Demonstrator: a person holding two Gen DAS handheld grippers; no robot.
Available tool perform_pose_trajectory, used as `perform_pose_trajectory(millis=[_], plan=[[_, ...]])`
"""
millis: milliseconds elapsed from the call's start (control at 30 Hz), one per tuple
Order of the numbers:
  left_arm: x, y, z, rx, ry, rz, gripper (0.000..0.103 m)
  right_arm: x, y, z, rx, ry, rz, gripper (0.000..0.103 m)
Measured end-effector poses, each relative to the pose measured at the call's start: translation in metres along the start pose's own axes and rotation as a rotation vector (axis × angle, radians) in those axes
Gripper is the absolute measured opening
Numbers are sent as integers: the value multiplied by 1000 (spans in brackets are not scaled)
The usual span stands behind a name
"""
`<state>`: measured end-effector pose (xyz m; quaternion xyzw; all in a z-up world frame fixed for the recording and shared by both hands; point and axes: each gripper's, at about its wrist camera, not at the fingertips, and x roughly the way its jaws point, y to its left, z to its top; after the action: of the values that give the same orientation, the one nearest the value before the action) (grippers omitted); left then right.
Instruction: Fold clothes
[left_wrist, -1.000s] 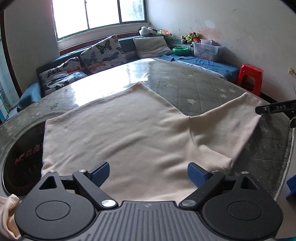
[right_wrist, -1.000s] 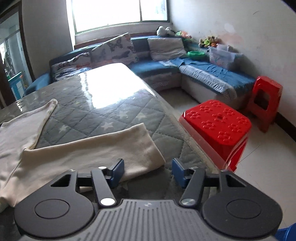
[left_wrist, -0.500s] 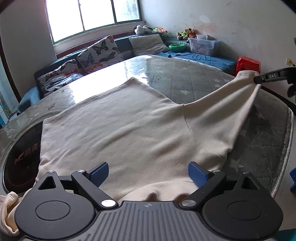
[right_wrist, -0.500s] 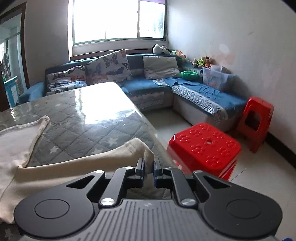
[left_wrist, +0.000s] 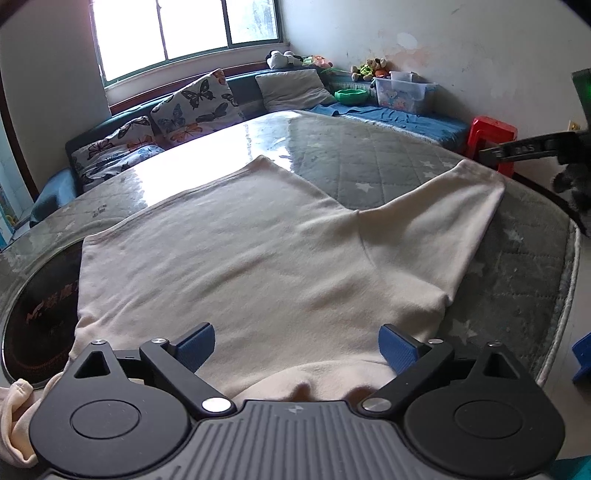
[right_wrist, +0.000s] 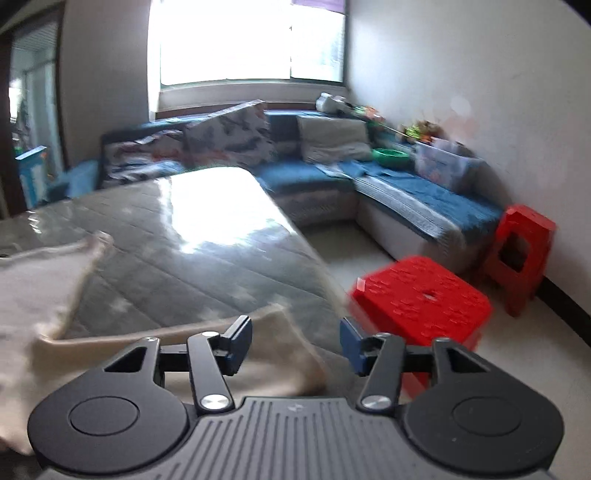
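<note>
Faint red lettering on dark table disc, unreadable; nothing else legible

The garment lies on the table, sofa behind.

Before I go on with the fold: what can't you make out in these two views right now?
- Cream shirt collar: left wrist view, hidden behind the left gripper body.
- Left sleeve: cut off by the frame edge.
- Right sleeve cuff: right wrist view, motion-blurred, partly behind the open right gripper.
</note>
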<state>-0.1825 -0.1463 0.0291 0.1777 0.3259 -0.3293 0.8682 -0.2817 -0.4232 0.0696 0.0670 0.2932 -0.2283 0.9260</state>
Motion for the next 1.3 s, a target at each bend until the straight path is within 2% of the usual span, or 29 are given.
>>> perform_pose_trajectory(millis=[133, 300, 400, 433, 533, 633, 733, 867, 1100, 1233, 1300], plan=[[-2, 0, -1, -6, -2, 2, 100, 17, 17, 2, -24, 30, 84, 59], [-8, 9, -6, -41, -2, 25, 103, 43, 27, -6, -29, 85, 92, 69], [-13, 18, -10, -78, -5, 38, 103, 43, 27, -7, -37, 77, 102, 79], [-16, 22, -11, -88, -7, 44, 103, 43, 28, -7, -37, 82, 115, 88], [-24, 34, -15, -113, -17, 78, 103, 43, 31, -4, -44, 91, 147, 93], [-31, 52, -21, -160, -20, 121, 103, 36, 39, 0, -64, 80, 163, 103], [-41, 77, -30, -239, -10, 157, 103, 25, 52, 8, -92, 56, 210, 103], [-59, 108, -46, -330, -8, 208, 103, 11, 83, 17, -141, 37, 319, 103], [-85, 158, -58, -395, -36, 367, 103, 6, 154, 15, -273, 44, 482, 103], [-86, 193, -59, -441, -36, 451, 99, 11, 185, 6, -316, 75, 529, 103], [-82, 207, -59, -454, -31, 467, 96, 11, 193, 2, -324, 88, 543, 103]])
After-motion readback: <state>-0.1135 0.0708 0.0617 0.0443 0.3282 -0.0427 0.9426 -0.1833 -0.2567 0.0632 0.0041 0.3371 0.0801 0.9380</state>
